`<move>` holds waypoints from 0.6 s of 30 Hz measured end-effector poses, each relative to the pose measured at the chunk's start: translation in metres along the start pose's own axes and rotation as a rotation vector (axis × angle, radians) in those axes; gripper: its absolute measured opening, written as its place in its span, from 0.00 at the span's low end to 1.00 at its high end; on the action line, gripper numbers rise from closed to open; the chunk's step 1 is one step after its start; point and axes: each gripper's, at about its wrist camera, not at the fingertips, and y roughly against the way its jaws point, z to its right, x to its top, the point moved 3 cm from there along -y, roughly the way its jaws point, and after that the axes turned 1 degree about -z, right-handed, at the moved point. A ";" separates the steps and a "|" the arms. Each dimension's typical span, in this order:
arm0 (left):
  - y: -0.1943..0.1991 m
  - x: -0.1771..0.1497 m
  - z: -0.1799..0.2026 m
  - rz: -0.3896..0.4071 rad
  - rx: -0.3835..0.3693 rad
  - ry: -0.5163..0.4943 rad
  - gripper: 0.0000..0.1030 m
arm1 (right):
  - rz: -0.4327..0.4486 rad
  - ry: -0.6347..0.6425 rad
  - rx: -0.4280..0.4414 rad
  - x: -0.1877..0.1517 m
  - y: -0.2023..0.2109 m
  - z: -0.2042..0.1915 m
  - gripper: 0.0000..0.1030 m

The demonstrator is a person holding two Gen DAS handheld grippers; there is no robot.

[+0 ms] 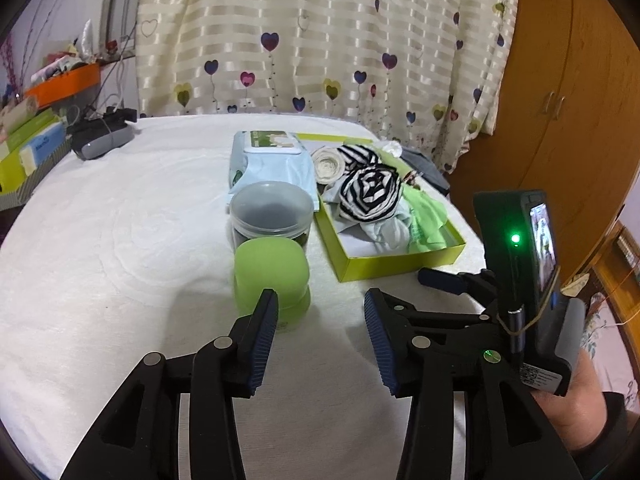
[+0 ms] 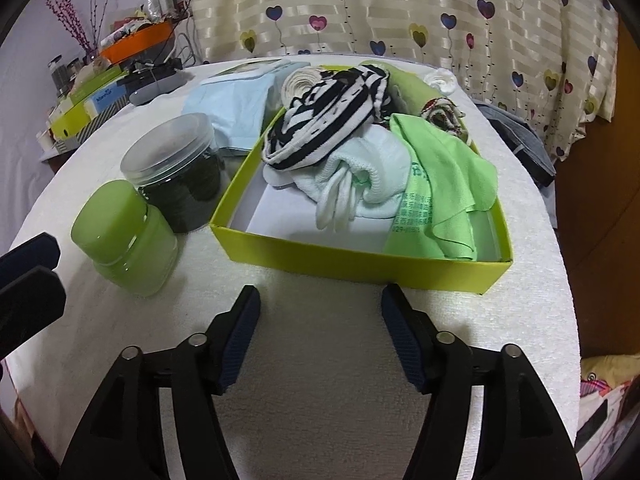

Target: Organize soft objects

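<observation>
Left tongs (image 1: 320, 304) wide | right tongs (image 2: 318, 300) wide | white bedcover (image 2: 320, 360) | heart-print curtain (image 2: 400, 12) behind

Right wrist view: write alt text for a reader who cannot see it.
An open right gripper hovers empty over a white-covered table, just short of a yellow-green box heaped with soft items: a black-and-white striped cloth, a white knit piece and a green cloth. Left of the box stand a green jar and a clear-lidded dark jar.

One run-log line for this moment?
left tool: open, empty | right tool: open, empty, facing yellow-green box | box: striped sock, green cloth inside | green jar: beside box
</observation>
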 end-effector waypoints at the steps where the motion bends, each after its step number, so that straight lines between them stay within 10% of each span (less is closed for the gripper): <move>1: 0.000 -0.001 0.000 -0.003 0.001 -0.002 0.42 | -0.001 0.006 -0.007 0.000 0.000 -0.001 0.63; 18: -0.007 0.003 0.001 -0.033 0.001 -0.019 0.42 | -0.002 0.008 -0.009 0.000 0.000 -0.003 0.64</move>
